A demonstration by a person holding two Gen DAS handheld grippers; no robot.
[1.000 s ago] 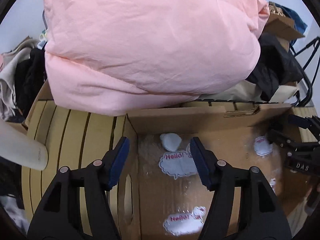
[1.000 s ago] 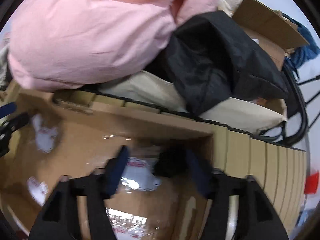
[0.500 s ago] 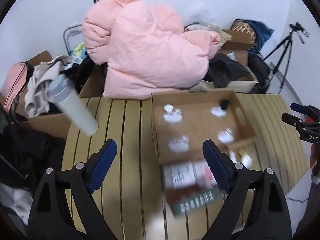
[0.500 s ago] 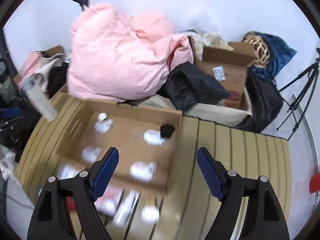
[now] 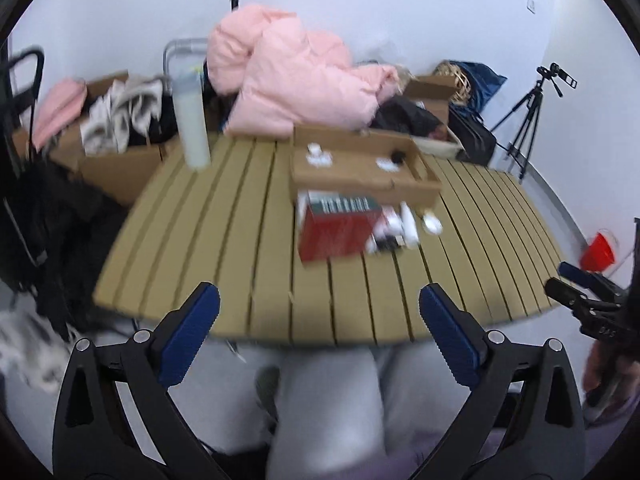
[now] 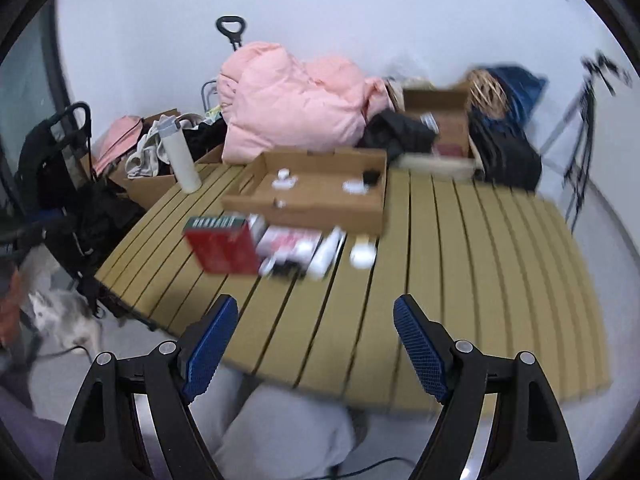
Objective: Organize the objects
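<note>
Looking down both cameras, neither hand-held gripper has anything in it. The left hand-held gripper (image 5: pixel 320 312) is spreading its jaws wide with nothing between them, and the right hand-held gripper (image 6: pixel 316 322) sits well open and empty too. Both hang over the near edge of the slatted bench (image 6: pixel 460 264), with the person's grey trousers (image 5: pixel 332 408) below at 6 o'clock.

In the left view, the stuff to sort is up around 12 o'clock: a shallow cardboard tray (image 5: pixel 360 176) with a few small white bits and one dark bit inside. Just in front of it, touching or nearly so, stands a red box (image 5: pixel 336 232), and at its 3 o'clock is a blurry clump of white tubes and packets (image 5: pixel 400 228), too smeared to name. A tall white bottle (image 5: pixel 192 124) stands upright at 11 o'clock, well apart from the tray. A pink duvet (image 5: pixel 296 80) is heaped behind the bench.
</note>
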